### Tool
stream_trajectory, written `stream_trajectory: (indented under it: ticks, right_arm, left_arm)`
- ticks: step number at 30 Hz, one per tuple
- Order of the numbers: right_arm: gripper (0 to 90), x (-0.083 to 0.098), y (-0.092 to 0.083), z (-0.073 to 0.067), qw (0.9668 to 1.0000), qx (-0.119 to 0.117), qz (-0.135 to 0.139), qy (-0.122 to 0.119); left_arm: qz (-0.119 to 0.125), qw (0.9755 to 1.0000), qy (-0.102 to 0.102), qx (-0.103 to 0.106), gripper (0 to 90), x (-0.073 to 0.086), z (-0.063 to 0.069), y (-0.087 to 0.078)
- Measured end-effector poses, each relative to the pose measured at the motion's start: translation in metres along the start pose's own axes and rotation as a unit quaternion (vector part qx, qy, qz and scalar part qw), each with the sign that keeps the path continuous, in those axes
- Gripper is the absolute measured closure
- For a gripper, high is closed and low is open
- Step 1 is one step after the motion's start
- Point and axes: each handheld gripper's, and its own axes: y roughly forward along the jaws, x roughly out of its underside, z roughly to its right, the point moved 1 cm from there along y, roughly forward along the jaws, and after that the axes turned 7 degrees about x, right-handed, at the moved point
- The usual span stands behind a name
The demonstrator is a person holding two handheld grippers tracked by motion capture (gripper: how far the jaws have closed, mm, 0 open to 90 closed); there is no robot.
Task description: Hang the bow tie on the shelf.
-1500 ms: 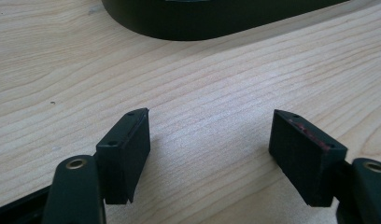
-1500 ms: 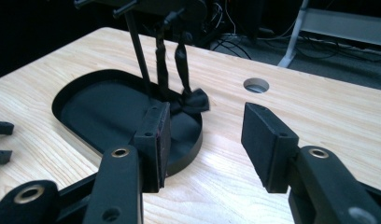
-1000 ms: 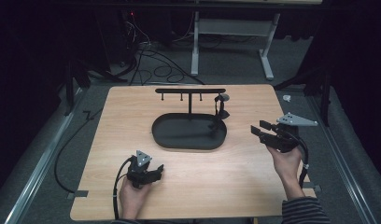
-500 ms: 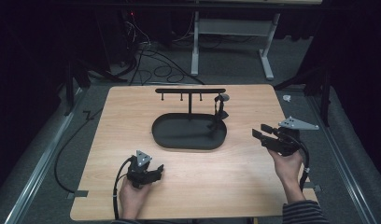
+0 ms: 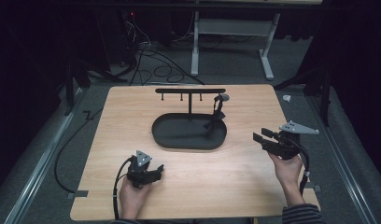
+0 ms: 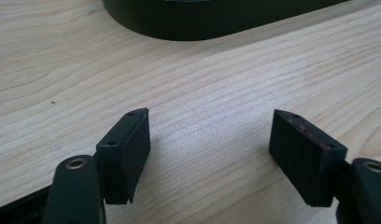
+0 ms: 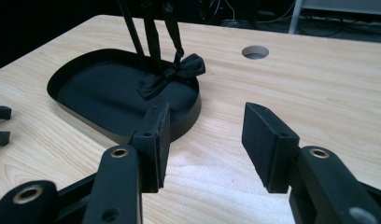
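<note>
We see a black oval tray [image 5: 166,137] in the middle of the wooden table [image 5: 235,182], with a thin T-shaped stand [image 5: 190,91] rising from it and a black bow tie [image 7: 187,66] hanging from the stand down onto the tray. Our right gripper [image 5: 262,138] is near the tray's right side, jaws wide apart and holding nothing. Our left gripper [image 5: 157,169] rests low at the near edge, jaws wide apart too, with bare wood between them.

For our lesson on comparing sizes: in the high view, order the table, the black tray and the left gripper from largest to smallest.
1. table
2. black tray
3. left gripper
</note>
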Motion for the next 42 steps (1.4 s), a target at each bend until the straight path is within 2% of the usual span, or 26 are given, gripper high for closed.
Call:
stream_trajectory:
  ticks: [6,17,25,42]
  right_arm:
    - [53.8,0.011,0.002,0.003,0.9999,-0.002,-0.008,0.014]
    - [53.8,0.023,0.006,0.004,0.9996,-0.006,-0.015,0.022]
    - [53.7,0.034,0.013,0.0,0.9994,-0.005,-0.028,0.018]
    - [53.6,0.061,0.027,-0.005,0.9985,-0.002,-0.049,0.025]
  left_arm:
    - [0.0,1.0,0.0,0.0,29.7,0.0,0.0,0.0]
    - [0.0,1.0,-0.001,0.0,29.7,0.0,0.0,0.0]
    - [0.0,1.0,-0.001,-0.001,29.7,0.0,0.0,0.0]
    - [0.0,1.0,0.0,-0.001,29.7,0.0,0.0,0.0]
